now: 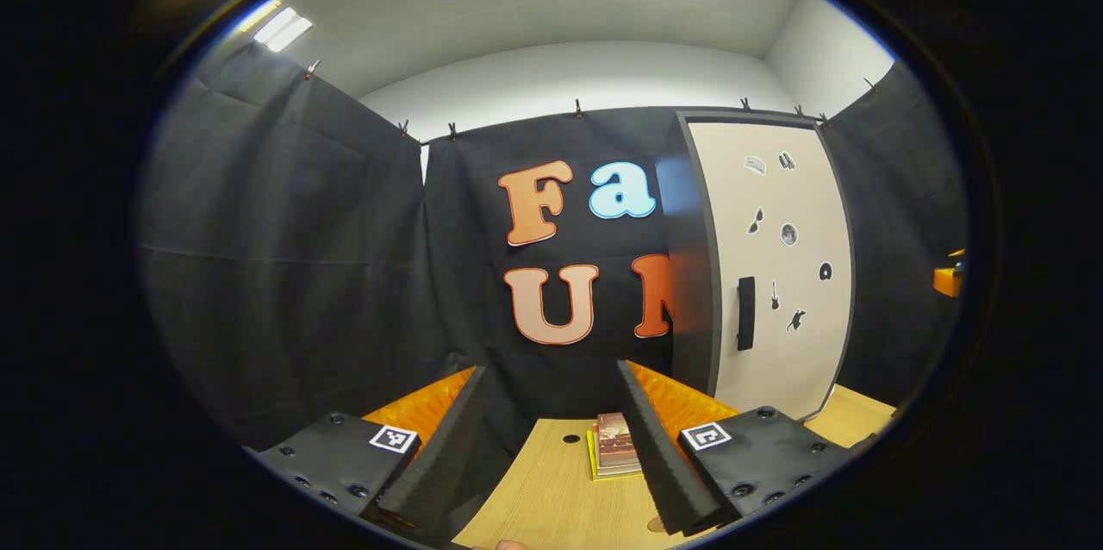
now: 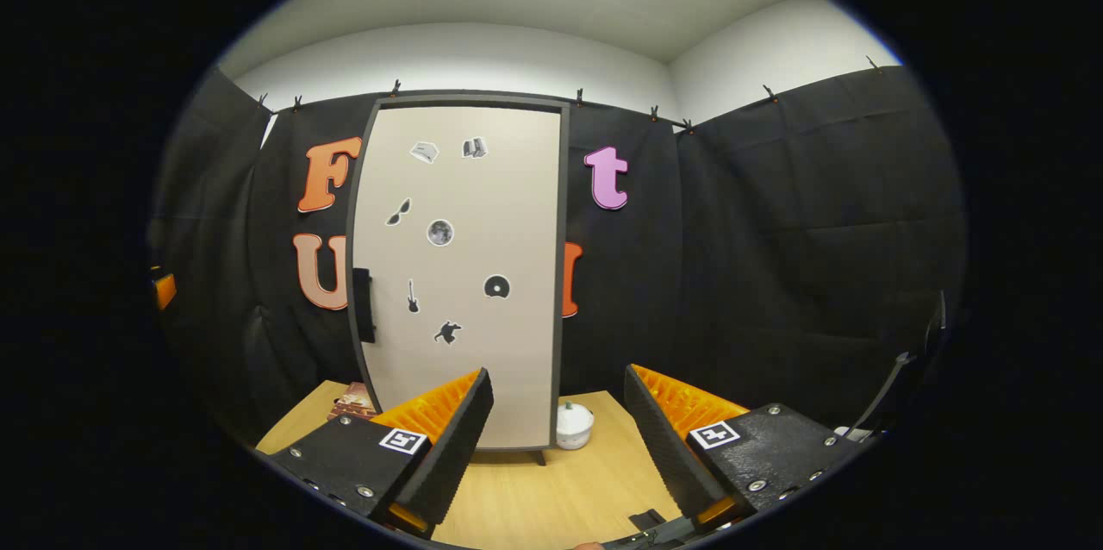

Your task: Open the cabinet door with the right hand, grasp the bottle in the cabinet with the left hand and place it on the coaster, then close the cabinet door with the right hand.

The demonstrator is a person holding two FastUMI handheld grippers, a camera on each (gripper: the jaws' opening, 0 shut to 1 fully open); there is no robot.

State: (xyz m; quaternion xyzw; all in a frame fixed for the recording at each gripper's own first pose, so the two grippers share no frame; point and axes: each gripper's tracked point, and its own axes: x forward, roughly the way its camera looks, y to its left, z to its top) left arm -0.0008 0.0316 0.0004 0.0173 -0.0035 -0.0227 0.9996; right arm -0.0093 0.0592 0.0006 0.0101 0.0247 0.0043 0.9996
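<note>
Cabinet door (image 2: 461,274) stands closed on the wooden table (image 2: 534,503); right gripper (image 2: 556,438) and left gripper (image 1: 551,438) both gape wide, holding nothing.

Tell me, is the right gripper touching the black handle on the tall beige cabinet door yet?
Apart. In the right gripper view, the right gripper is open and empty above the wooden table, while the black handle sits farther off on the beige cabinet door.
</note>
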